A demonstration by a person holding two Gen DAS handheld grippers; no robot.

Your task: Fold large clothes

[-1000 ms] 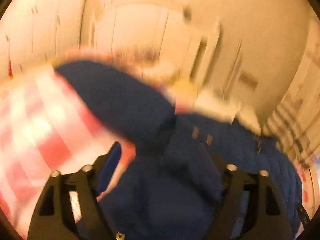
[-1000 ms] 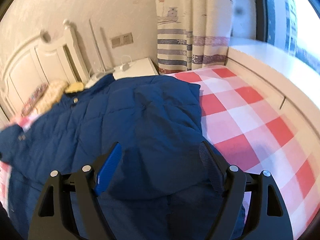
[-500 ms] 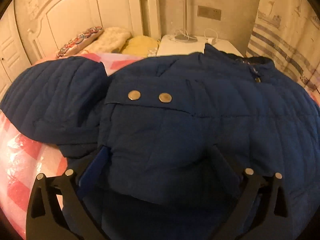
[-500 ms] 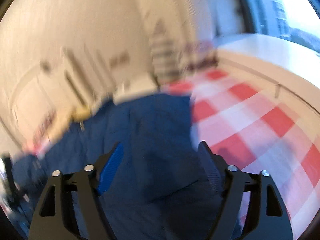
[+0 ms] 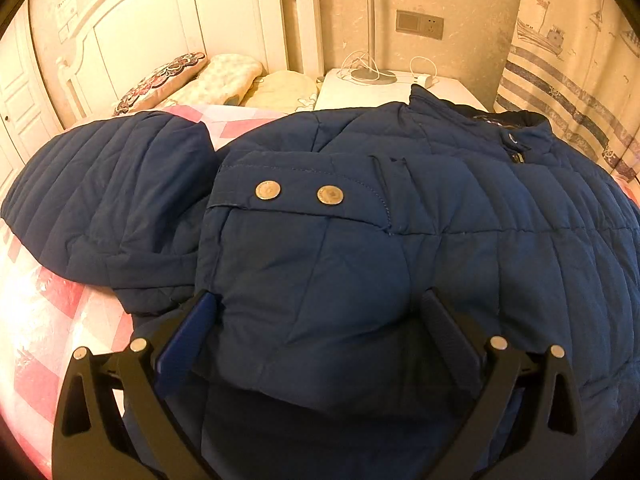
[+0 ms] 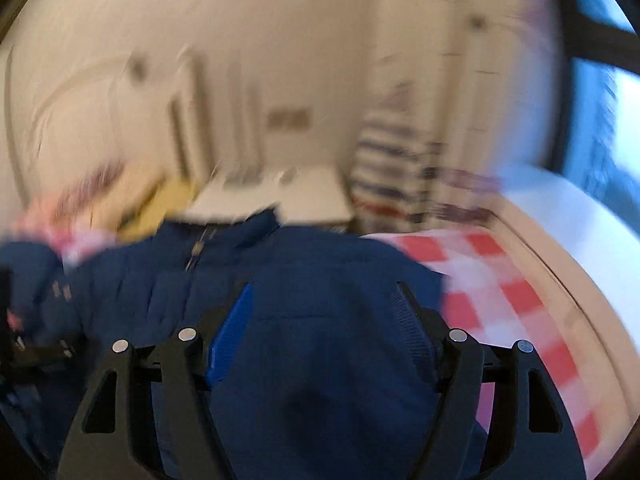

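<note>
A navy quilted jacket (image 5: pixel 500 208) lies spread on the bed. One sleeve (image 5: pixel 304 264), its cuff tab bearing two brass snaps (image 5: pixel 268 191), is folded across the body. My left gripper (image 5: pixel 318 296) stands wide open over that sleeve, its fingers on either side of the padded cloth. In the blurred right wrist view my right gripper (image 6: pixel 324 288) is shut on a thick fold of the jacket (image 6: pixel 320 360) that fills the gap between its fingers. The jacket's collar and zip (image 6: pixel 200 244) show beyond it.
The bed has a red-and-white checked sheet (image 5: pixel 40 320). Pillows (image 5: pixel 224 76) lean on a white headboard (image 5: pixel 160 28). A white nightstand (image 5: pixel 384 92) with cables stands behind the jacket, beside a striped curtain (image 5: pixel 568 80). A white window ledge (image 6: pixel 580 240) runs along the right.
My left gripper swung down onto the folded sleeve, opened wider, then held still. My right gripper moved fast with the jacket fold between its fingers, blurring its view.
</note>
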